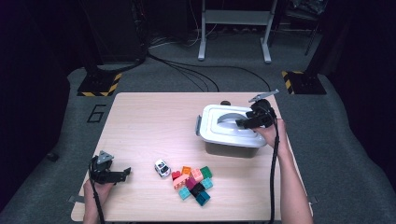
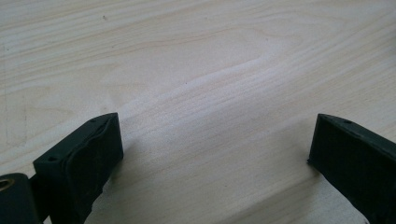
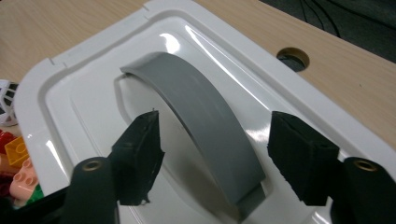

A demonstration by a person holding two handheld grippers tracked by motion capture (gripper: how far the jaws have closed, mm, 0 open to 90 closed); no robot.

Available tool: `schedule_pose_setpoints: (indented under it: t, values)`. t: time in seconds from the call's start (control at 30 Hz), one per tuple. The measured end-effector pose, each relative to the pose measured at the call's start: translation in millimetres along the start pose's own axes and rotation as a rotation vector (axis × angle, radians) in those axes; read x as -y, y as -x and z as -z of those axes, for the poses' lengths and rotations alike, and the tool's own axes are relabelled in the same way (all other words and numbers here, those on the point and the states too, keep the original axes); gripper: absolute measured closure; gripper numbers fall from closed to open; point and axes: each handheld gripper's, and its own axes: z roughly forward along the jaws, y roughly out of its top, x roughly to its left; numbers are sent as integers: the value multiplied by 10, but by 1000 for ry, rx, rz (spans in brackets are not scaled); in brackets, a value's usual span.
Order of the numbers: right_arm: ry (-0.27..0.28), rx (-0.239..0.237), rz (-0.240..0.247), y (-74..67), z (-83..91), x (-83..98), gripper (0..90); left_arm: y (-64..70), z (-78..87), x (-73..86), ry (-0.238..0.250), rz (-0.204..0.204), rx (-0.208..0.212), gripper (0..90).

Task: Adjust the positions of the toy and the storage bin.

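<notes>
In the right gripper view, nearest the lens, the right gripper has its two black jaws standing apart on either side of the grey arched handle of the white lid, neither pad pressing on it, so nothing is held. The lidded storage box sits on the wooden table, toward that table's far right part, its right side close to the table's right edge. The likely trouble, as a judgement: if the jaws close off centre on the curved, smooth handle, the pads may slide along it, or a lift may drag the whole box rather than free the lid, since its grey side latch looks still fastened. A pull to the right could carry the box toward that near edge. Open room lies left of the box, across bare table. In front of the box lie the heap of toy bricks and a small toy car, which a swung lid could scatter. The left gripper rests wide open and empty, well left of the box.
</notes>
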Motion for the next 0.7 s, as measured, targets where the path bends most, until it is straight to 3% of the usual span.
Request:
schedule_pose_setpoints:
  t: [0.17, 0.23, 0.3, 0.37, 0.53, 0.7]
  values:
    - [-12, -27, 42, -30, -42, -154, 288, 4, -10, 5, 14, 3, -4, 27]
    - [-19, -22, 71, -51, -71, -186, 343, 0, 1, 0, -1, 0, 0, 27]
    - [-37, -33, 85, -77, -106, -199, 466, 3, -8, 4, 12, 2, -4, 27]
    - [-52, -7, 100, -97, -134, -201, 507, 3, -8, 5, 12, 2, -4, 27]
    - [-60, -8, 97, -99, -110, -188, 533, 3, -8, 5, 12, 2, -4, 27]
    - [-64, 20, 59, -142, -88, -169, 547, 4, -9, 5, 12, 3, -4, 27]
